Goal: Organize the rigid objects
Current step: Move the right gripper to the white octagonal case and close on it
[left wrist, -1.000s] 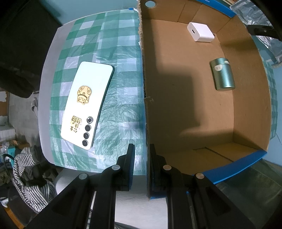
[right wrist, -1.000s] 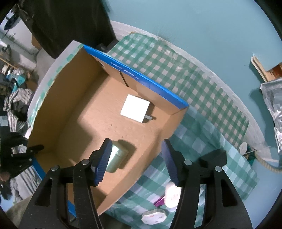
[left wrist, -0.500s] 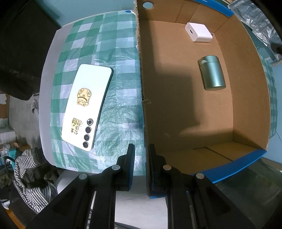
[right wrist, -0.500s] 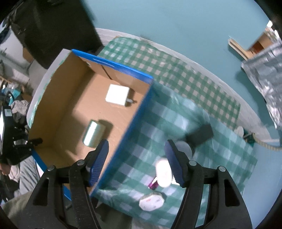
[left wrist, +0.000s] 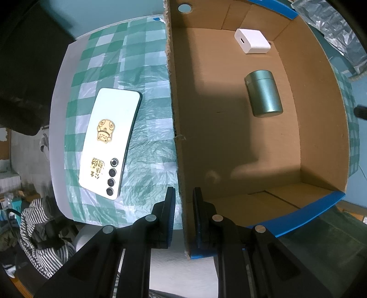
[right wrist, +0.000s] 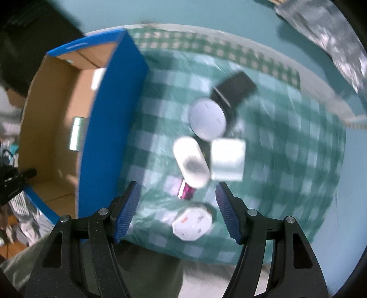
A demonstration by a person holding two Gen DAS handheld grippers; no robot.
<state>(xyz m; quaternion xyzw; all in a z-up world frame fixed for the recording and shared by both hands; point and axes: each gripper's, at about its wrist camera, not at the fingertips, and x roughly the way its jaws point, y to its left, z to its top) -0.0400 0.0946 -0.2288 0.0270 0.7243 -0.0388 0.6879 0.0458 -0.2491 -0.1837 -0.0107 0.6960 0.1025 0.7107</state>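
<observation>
Left gripper [left wrist: 184, 201] pinching cardboard box [left wrist: 175, 119] wall; right gripper [right wrist: 176, 201] spread, empty; phone [left wrist: 110, 142] stickers unreadable.

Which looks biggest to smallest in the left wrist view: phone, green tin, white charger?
1. Phone, lying flat on the checked cloth outside the box.
2. Green tin, on its side on the box floor.
3. White charger, in the far corner of the box; fisheye and distance shrink it, so its true gap to the tin is unsure.

A lived-in home room; green checked tablecloth [left wrist: 146, 96] over a table, striped clothing [left wrist: 39, 233] heaped beside it. Teal wall [right wrist: 206, 20] behind.
</observation>
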